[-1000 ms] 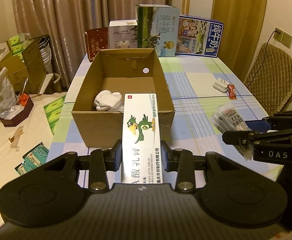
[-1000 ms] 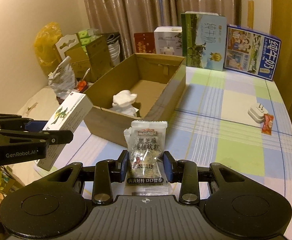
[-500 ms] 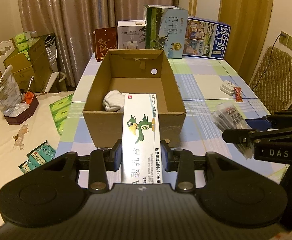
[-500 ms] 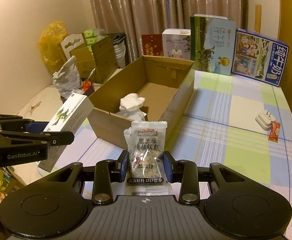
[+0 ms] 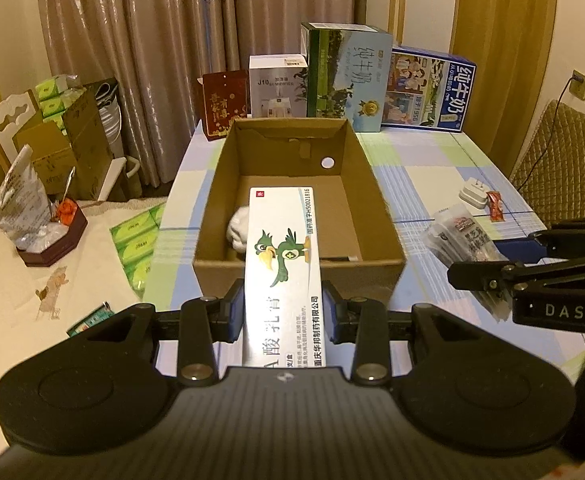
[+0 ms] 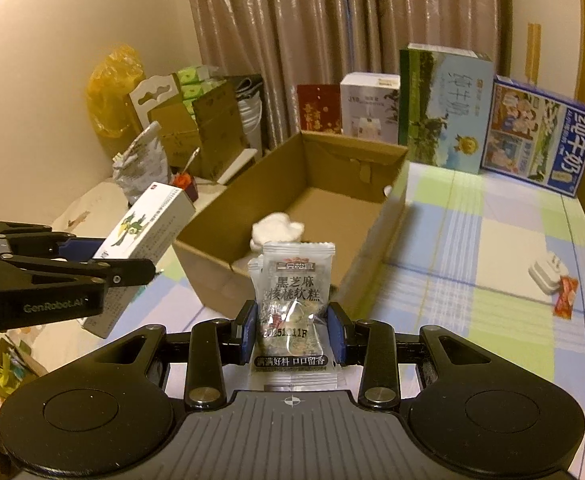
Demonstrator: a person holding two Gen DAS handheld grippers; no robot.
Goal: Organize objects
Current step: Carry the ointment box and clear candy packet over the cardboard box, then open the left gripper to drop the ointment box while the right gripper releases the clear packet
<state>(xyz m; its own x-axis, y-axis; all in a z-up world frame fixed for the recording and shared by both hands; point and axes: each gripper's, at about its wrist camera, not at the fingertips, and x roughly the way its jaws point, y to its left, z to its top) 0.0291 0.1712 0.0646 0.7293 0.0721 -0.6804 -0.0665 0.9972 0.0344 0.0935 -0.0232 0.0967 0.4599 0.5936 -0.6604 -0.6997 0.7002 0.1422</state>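
Observation:
My left gripper point(image 5: 282, 312) is shut on a long white medicine box with a green parrot point(image 5: 282, 264), held above the near wall of an open cardboard box point(image 5: 376, 200). The medicine box also shows in the right wrist view point(image 6: 148, 232). My right gripper point(image 6: 292, 328) is shut on clear snack packets point(image 6: 294, 296), held in front of the cardboard box point(image 6: 392, 216), to the right of the left gripper. A white crumpled thing point(image 6: 276, 230) lies inside the box; it also shows in the left wrist view point(image 5: 238, 230).
Milk cartons point(image 5: 348, 76) and small boxes point(image 5: 278, 86) stand along the table's far edge. A white plug adapter point(image 6: 546, 276) and a red sachet point(image 6: 564, 298) lie on the checked tablecloth at the right. Cartons and bags point(image 5: 48, 136) clutter the floor at the left.
Both grippers have risen and moved forward toward the cardboard box, each still holding its item. The medicine box now overlaps the box's near wall and interior.

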